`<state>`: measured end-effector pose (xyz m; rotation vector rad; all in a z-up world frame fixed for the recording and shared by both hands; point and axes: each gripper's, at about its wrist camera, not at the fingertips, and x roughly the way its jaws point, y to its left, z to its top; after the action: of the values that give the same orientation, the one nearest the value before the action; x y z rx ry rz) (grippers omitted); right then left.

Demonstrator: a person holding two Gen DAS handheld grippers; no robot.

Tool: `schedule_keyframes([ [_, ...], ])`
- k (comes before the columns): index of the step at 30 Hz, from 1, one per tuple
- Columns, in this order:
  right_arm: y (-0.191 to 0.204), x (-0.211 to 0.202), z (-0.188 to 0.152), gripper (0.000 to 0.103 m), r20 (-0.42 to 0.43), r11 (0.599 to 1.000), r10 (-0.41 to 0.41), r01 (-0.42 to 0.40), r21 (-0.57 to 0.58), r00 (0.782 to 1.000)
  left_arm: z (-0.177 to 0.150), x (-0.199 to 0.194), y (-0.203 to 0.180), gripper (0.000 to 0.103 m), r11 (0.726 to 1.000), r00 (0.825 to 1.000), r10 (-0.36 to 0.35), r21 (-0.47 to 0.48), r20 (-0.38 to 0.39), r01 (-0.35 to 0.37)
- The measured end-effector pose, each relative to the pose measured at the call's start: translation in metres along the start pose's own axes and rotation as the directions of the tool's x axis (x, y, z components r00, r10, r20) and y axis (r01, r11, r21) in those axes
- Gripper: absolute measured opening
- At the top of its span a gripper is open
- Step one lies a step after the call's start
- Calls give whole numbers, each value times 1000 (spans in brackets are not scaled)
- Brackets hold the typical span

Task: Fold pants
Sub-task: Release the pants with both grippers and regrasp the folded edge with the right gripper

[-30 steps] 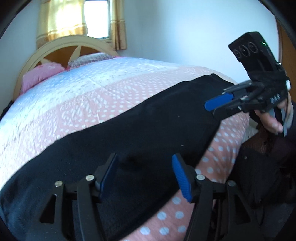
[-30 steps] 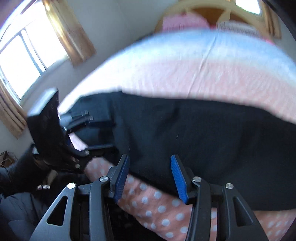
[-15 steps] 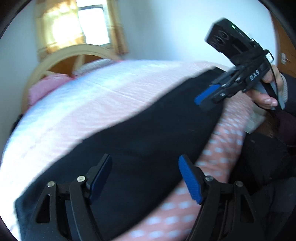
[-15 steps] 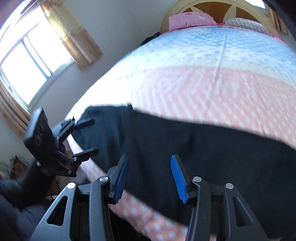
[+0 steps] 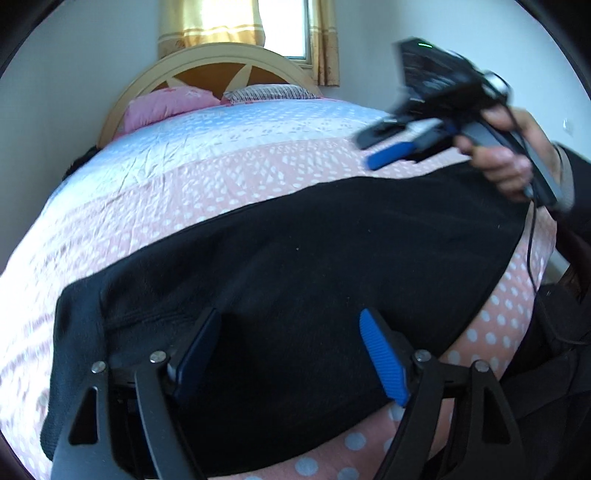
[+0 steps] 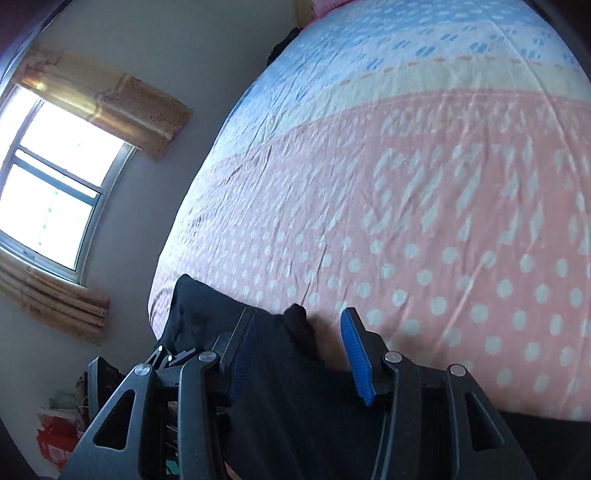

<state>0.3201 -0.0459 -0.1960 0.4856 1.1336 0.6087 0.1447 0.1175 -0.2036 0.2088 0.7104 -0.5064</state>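
Black pants point(image 5: 314, 266) lie flat along the near edge of the bed point(image 5: 207, 173), on its pink dotted cover. The left gripper point(image 5: 288, 347), jaws just widened and holding nothing, hangs over the cloth. The right gripper point(image 6: 295, 347), in a person's hand point(image 5: 506, 162), stands with jaws apart above a raised fold, pads clear of it.

A bed point(image 5: 229, 173) with a pink and pale blue dotted cover fills the room, its arched wooden headboard point(image 5: 221, 62) against a white wall point(image 5: 74, 74). Two pillows point(image 5: 170, 103) lie there. Bright daylight enters windows point(image 6: 44, 192) hung with yellow curtains point(image 5: 210, 22)
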Motion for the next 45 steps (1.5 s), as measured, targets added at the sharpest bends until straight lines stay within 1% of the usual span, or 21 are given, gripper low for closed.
schedule_keyframes([
  [2, -2, 16, 3, 38, -36, 999, 10, -9, 37, 999, -1, 0, 3, 81, 1000, 1000, -14, -13, 7, 15],
  [3, -3, 22, 2, 30, -49, 999, 19, -17, 48, 999, -1, 0, 4, 81, 1000, 1000, -19, -14, 10, 20],
  [4, -3, 27, 1, 18, -58, 998, 39, -35, 61, 998, -3, -1, 4, 81, 1000, 1000, -19, -10, 16, 20],
  [6, 0, 28, -2, 8, -51, 997, 52, -49, 68, 997, -9, -6, 5, 81, 1000, 1000, -19, -11, 24, 19],
  [10, 5, 2, -7, 4, 67, 996, 71, -75, 52, 995, -16, -10, 6, 81, 1000, 999, -18, -12, 30, 19],
  [12, 2, 2, -5, 4, 83, 998, 16, -20, 53, 996, -16, -10, 7, 82, 1000, 999, -19, -14, 31, 20],
  [14, -10, 17, -4, 4, 43, 997, -32, 28, 76, 999, -15, -7, 4, 83, 1000, 999, -14, -14, 33, 14],
  [16, -19, 28, -6, 4, 29, 997, -2, 0, 83, 1000, -14, -6, 4, 84, 1000, 999, -9, -10, 34, 9],
  [19, -17, 14, -11, 8, 65, 997, 25, -30, 71, 998, -13, -8, 4, 84, 1000, 1000, -1, -19, 27, 2],
  [20, -17, 3, -14, 12, 80, 998, 15, -20, 60, 997, -12, -10, 3, 84, 1000, 1000, 8, -23, 21, -7],
  [22, -22, -26, -21, 42, 119, 999, 1, -5, 39, 993, -7, -14, -2, 84, 1000, 1000, 22, -18, 14, -22],
  [23, -29, -45, -26, 46, 147, 999, -1, -6, 43, 989, -4, -18, -7, 84, 1000, 1000, 18, -9, 25, -18],
  [25, -48, -90, -38, 46, 210, 998, -30, 19, 56, 977, 4, -25, -15, 84, 1000, 998, 8, 11, 54, -9],
  [28, -87, -163, -64, 46, 314, 991, -89, 54, 119, 945, 19, -26, -35, 84, 998, 997, -19, 53, 73, 15],
  [30, -117, -219, -92, 46, 387, 981, -149, 86, 175, 910, 29, -20, -49, 84, 996, 997, -39, 84, 71, 33],
  [34, -171, -318, -159, 46, 509, 943, -272, 122, 309, 817, 44, -1, -77, 84, 990, 995, -78, 121, 61, 70],
  [37, -213, -384, -221, 46, 580, 896, -359, 96, 432, 731, 51, 13, -91, 84, 989, 994, -102, 112, 48, 96],
  [39, -234, -412, -254, 46, 597, 858, -413, 75, 508, 687, 55, 20, -96, 84, 989, 993, -112, 99, 38, 107],
  [40, -245, -422, -271, 46, 604, 841, -430, 54, 538, 671, 56, 23, -99, 84, 989, 992, -118, 90, 36, 114],
  [42, -265, -437, -298, 46, 609, 809, -454, 15, 587, 650, 61, 26, -102, 84, 989, 991, -130, 73, 30, 128],
  [45, -282, -443, -316, 49, 603, 783, -477, -2, 622, 640, 67, 29, -107, 84, 988, 990, -137, 68, 29, 135],
])
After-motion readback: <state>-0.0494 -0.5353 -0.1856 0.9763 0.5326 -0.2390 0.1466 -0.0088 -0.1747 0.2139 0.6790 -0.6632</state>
